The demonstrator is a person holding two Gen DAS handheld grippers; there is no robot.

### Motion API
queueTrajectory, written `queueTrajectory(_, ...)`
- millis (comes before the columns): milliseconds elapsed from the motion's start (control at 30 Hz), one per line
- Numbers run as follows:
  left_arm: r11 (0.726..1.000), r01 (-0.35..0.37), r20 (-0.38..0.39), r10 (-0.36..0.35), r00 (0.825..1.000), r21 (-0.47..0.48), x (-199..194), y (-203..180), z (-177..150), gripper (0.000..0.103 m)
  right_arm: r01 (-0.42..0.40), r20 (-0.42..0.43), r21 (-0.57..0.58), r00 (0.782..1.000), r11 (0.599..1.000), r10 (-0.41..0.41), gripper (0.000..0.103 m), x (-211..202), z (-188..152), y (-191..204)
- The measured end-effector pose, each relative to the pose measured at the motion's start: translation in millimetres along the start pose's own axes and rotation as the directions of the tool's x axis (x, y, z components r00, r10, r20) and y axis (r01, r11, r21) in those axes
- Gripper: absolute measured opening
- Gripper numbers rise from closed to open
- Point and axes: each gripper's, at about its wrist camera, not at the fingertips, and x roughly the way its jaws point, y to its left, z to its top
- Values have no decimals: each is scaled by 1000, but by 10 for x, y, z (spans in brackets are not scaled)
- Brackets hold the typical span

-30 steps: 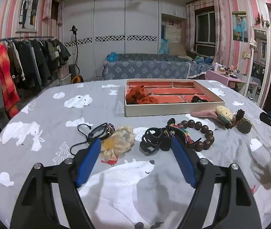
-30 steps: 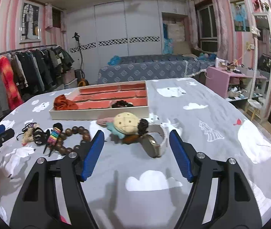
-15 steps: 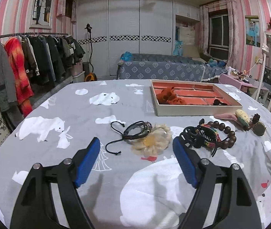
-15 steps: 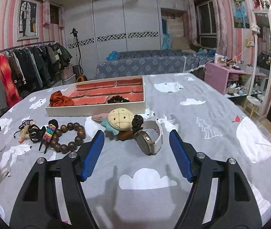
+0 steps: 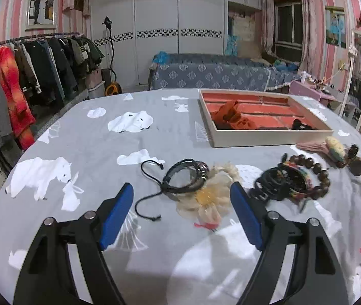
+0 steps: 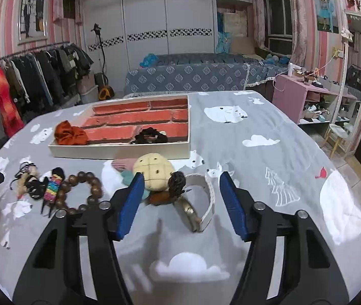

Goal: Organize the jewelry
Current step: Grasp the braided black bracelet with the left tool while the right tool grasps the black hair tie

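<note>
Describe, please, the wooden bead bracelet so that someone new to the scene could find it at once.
Start at the shallow tray with the red brick-pattern lining, on the grey bedspread. In front of its near wall lies a row of accessories; the bead bracelet sits left of the pineapple plush. It alone is a ring of large round brown beads.

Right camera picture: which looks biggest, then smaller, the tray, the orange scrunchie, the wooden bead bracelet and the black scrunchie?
1. Tray, biggest by far.
2. Wooden bead bracelet, though it lies nearer the camera.
3. Orange scrunchie and black scrunchie: they look about alike, so no ranking.
</note>
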Motion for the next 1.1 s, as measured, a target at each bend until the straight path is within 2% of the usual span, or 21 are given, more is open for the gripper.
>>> queueTrajectory(100,999,-27,-35,28,999,32,191,42,41,77,10,-32,3,999,1000,-10,54,145,48,-19)
queueTrajectory(300,1000,-27,-58,26,998,-7,363,184,125,77,13,-69,1,998,1000,-13,53,366,75,5)
queueTrajectory(500,996,-74,-98,70,993,-45,582,377,234,77,35,-86,3,996,999,-35,53,495,116,-8)
queueTrajectory(567,997,-67,-136,61,989,-39,707,402,230,77,43,-97,-3,994,999,-43,53,544,113,-5)
queueTrajectory(667,1000,-14,-204,13,979,-7,872,341,179,77,47,-123,-7,991,999,-48,53,634,99,-6)
queueTrajectory(767,1000,7,-239,-7,971,0,937,303,162,74,46,-154,-19,987,999,-48,50,739,76,8)
queueTrajectory(800,1000,14,-260,-15,966,-6,975,310,153,68,45,-162,-22,986,999,-48,47,771,71,16)
queueTrajectory(867,999,33,-268,-36,963,-17,987,319,146,65,41,-168,-24,985,999,-44,42,809,73,25)
queueTrajectory(967,999,46,-259,-42,965,9,970,264,142,50,28,-169,-9,985,1000,-29,32,836,82,4)
queueTrajectory(1033,998,56,-250,-49,967,21,954,224,140,32,20,-173,-4,985,1000,-21,26,843,79,-2)
queueTrajectory(1100,998,56,-244,-48,969,23,943,215,140,24,10,-174,-2,985,1000,-10,24,840,72,0)
